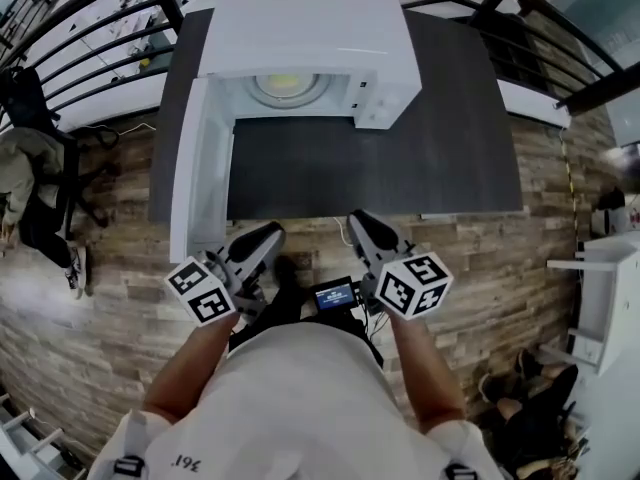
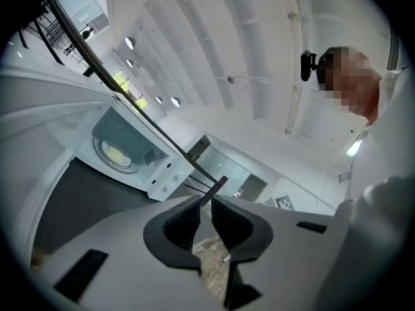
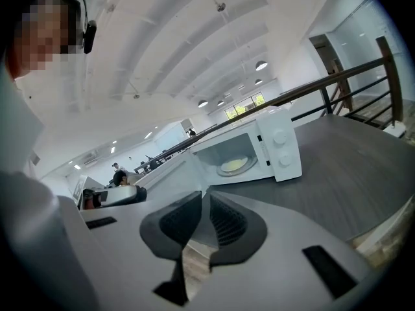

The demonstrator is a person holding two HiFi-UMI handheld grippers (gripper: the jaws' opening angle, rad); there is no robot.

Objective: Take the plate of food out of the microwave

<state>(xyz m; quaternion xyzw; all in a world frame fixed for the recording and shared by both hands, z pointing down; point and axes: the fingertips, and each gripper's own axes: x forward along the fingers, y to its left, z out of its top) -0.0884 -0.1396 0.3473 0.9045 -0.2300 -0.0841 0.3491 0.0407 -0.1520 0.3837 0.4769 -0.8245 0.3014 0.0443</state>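
Observation:
A white microwave stands at the back of a dark grey table, its door swung open to the left. Inside, a plate of pale yellow food rests on the turntable; the plate shows in the left gripper view and the plate in the right gripper view. My left gripper and right gripper hover side by side at the table's near edge, well short of the microwave. The left gripper and right gripper have jaws together with nothing between them.
A black railing runs behind the table. A seated person is on the left over the wood floor, and white furniture stands at the right. The microwave's control panel with knobs is on its right side.

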